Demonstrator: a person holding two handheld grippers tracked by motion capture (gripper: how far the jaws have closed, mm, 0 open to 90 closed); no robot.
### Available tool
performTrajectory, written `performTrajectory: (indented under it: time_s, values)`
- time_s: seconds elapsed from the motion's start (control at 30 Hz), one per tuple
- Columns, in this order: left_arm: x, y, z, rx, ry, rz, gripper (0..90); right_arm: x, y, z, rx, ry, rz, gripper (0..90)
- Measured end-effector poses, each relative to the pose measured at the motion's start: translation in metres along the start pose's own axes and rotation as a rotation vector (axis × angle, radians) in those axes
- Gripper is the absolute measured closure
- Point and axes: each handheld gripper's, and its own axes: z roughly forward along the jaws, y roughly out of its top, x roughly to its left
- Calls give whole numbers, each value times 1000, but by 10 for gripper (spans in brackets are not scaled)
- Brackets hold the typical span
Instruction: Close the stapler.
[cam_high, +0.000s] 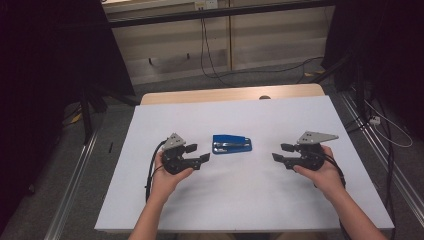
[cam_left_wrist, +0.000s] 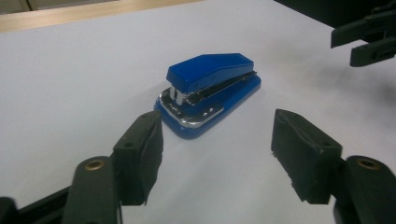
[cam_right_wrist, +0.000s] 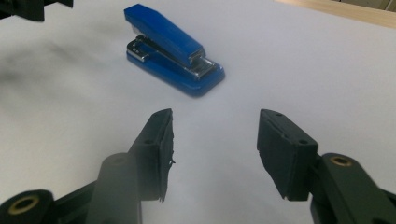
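Observation:
A blue stapler (cam_high: 231, 144) with a chrome inner arm lies flat on the white table (cam_high: 240, 200), near its middle. My left gripper (cam_high: 198, 153) is held just left of the stapler, open and empty, its jaws pointing right. In the left gripper view the stapler (cam_left_wrist: 210, 88) sits just beyond the open left gripper (cam_left_wrist: 217, 149), slightly left of the gap. My right gripper (cam_high: 280, 152) is open and empty to the stapler's right, a little farther off, pointing left. From the right gripper view the stapler (cam_right_wrist: 173, 49) lies ahead and to the left of the open right gripper (cam_right_wrist: 215, 149).
A wooden strip (cam_high: 230, 93) runs along the table's far edge. Cables (cam_high: 210, 65) trail on the floor behind, and metal rails (cam_high: 75, 175) flank the table. Dark curtains (cam_high: 45, 75) stand on both sides.

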Motion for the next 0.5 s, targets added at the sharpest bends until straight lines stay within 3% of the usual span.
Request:
performTrajectory:
  time_s: [0.27, 0.5]
  values:
    - [3, -10, -20, -1, 30, -1, 224, 8, -11, -13, -12, -16, -15, 334]
    - [11, -20, -42, -17, 50, -12, 191, 11, -23, -24, -10, -18, -28, 311]
